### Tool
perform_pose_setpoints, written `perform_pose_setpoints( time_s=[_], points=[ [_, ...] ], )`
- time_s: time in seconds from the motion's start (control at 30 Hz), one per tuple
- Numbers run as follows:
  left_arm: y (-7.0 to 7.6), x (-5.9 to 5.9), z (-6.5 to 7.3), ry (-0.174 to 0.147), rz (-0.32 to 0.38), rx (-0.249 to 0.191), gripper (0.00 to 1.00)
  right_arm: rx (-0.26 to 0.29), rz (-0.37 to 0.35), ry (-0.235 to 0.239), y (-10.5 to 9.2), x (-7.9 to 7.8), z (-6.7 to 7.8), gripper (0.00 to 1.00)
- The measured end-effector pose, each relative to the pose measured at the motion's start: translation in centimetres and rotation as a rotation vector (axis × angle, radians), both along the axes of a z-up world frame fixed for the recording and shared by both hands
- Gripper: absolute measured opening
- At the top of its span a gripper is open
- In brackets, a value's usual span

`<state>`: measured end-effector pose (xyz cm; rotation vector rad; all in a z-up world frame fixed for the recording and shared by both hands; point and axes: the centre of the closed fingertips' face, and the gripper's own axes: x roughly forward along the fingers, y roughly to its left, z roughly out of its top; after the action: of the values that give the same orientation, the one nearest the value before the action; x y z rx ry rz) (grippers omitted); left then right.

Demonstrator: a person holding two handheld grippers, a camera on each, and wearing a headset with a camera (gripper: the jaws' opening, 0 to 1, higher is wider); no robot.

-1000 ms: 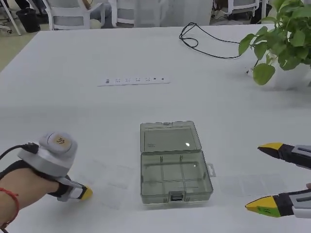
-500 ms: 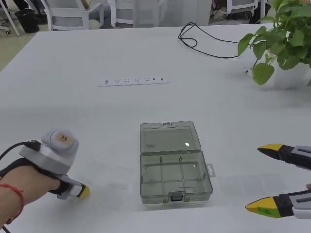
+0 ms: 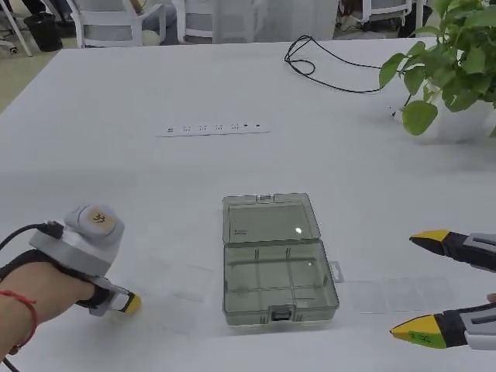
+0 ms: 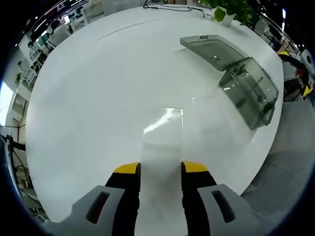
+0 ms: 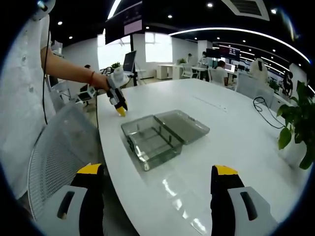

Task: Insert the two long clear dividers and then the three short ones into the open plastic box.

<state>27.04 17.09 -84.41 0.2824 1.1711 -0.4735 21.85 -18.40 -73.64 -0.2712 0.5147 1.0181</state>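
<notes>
The open smoky-clear plastic box [image 3: 279, 279] sits mid-table with its lid [image 3: 270, 218] laid flat behind it; faint partition lines show inside the base. Clear dividers [image 3: 182, 288] lie flat on the table to its left, and more clear dividers [image 3: 399, 294] to its right. My left gripper [image 3: 128, 302] is low over the table at the left pieces. In the left gripper view its jaws [image 4: 161, 169] stand a little apart over a clear divider [image 4: 165, 120], holding nothing. My right gripper [image 3: 415, 287] is wide open and empty, right of the box [image 5: 152, 140].
A white power strip [image 3: 213, 129] lies farther back. A black cable [image 3: 325, 66] and a potted plant [image 3: 449, 70] are at the back right. Chairs [image 3: 116, 23] stand beyond the far edge. The table's near edge runs just below both grippers.
My left gripper has drawn slightly left, away from the box. The right gripper and the box have not moved.
</notes>
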Motion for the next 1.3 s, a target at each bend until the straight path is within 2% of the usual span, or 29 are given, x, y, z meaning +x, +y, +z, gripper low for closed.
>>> perform_pose_setpoints(
  time_s=[0.13,0.3,0.43,0.57,0.8,0.83,0.87,0.9,0.97,1.03,1.1,1.3],
  points=[
    [-0.2,-0.1,0.1,-0.005,-0.004,-0.012,0.30,-0.004,0.002,0.004,-0.1,0.0,-0.3,0.91],
    [-0.5,-0.2,0.3,-0.011,0.029,-0.058,0.30,-0.003,0.002,0.008,0.1,0.0,-0.3,0.91],
    [-0.9,-0.2,0.8,-0.027,0.059,-0.111,0.30,-0.005,0.003,0.008,0.1,0.0,-0.3,0.91],
    [-1.3,-0.1,1.6,-0.047,0.122,-0.190,0.30,-0.007,0.004,0.012,0.2,0.0,-0.4,0.90],
    [-2.3,-0.1,3.9,-0.109,0.184,-0.305,0.30,0.006,0.003,0.004,1.0,0.2,0.2,0.89],
    [-2.9,0.0,4.5,-0.126,0.195,-0.345,0.30,0.016,0.000,0.003,1.2,0.3,0.4,0.89],
    [-3.1,0.0,4.9,-0.129,0.205,-0.362,0.30,0.026,-0.004,0.003,1.4,0.4,0.6,0.88],
    [-3.6,0.1,5.5,-0.151,0.201,-0.387,0.30,0.029,-0.006,0.002,1.7,0.5,0.8,0.88],
    [-4.2,0.0,6.1,-0.156,0.207,-0.412,0.30,0.056,-0.014,-0.002,2.4,0.8,1.5,0.87],
    [-5.6,0.2,7.4,-0.187,0.205,-0.477,0.30,0.077,-0.013,-0.004,3.4,0.9,2.2,0.85],
    [-6.6,0.2,8.2,-0.199,0.208,-0.512,0.30,0.090,-0.014,-0.002,4.1,1.0,2.7,0.82],
    [-9.9,0.1,10.1,-0.227,0.176,-0.606,0.30,0.190,-0.035,0.003,7.3,1.7,5.6,0.70]
  ],
)
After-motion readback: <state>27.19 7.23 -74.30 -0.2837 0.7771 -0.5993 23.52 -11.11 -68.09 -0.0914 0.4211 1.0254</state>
